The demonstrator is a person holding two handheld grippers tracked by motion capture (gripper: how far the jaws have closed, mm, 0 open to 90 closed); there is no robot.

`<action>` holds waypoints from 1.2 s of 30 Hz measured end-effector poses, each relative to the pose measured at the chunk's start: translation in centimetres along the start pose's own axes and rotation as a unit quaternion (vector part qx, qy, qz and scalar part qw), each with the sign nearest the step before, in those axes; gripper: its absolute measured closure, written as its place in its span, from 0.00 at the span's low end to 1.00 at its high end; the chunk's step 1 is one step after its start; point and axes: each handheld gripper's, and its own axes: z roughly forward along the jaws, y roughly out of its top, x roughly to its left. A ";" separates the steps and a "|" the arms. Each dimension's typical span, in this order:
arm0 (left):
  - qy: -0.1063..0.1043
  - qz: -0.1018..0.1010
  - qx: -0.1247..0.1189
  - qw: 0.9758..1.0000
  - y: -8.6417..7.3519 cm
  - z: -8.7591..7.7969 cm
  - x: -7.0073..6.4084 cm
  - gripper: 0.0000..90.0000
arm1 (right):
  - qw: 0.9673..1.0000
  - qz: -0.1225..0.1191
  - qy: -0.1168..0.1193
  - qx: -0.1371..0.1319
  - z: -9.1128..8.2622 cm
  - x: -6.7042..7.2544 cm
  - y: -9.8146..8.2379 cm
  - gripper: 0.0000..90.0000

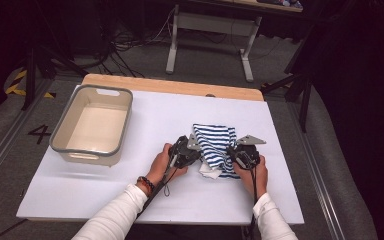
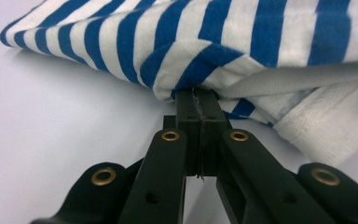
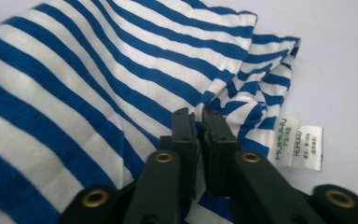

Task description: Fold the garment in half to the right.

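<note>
Forearms in white sleeves, each hand with tongs: left gripper (image 1: 194, 146) and right gripper (image 1: 234, 151) both clamped on folded blue-striped cloth (image 1: 214, 142) lying between them; grey tub (image 1: 92, 124) well left.

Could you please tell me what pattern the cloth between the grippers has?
Blue and white stripes on the cloth, clearest in the right gripper view.

Blue-and-white striped garment (image 1: 214, 146) lies crumpled on the white table; care labels exposed.
</note>
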 end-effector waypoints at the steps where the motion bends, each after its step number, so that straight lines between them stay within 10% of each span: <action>1: 0.003 0.001 -0.004 1.000 0.0 -0.1 0.0 1.00 | 1.000 -0.003 -0.002 -0.002 -0.1 0.1 0.0 0.96; 6: -0.012 0.005 -0.010 1.000 -0.1 -0.4 -0.1 1.00 | 1.000 -0.006 -0.009 -0.029 -1.3 0.3 0.4 0.97; 20: 0.025 -0.004 -0.021 0.999 0.5 0.5 -0.2 0.53 | 0.998 0.013 -0.022 -0.052 -3.3 -0.1 0.4 0.97; 26: 0.025 -0.025 -0.017 0.999 1.2 1.5 0.6 0.54 | 0.999 0.019 -0.012 -0.044 -2.7 -0.5 0.0 0.93; 30: 0.023 -0.007 -0.007 1.000 1.6 2.1 0.3 0.80 | 0.998 0.033 0.003 -0.049 -2.6 -0.6 -0.2 0.67; 36: 0.021 -0.002 -0.001 1.000 1.7 2.1 0.3 0.93 | 0.999 0.030 0.003 -0.023 -1.2 -0.5 -0.5 0.54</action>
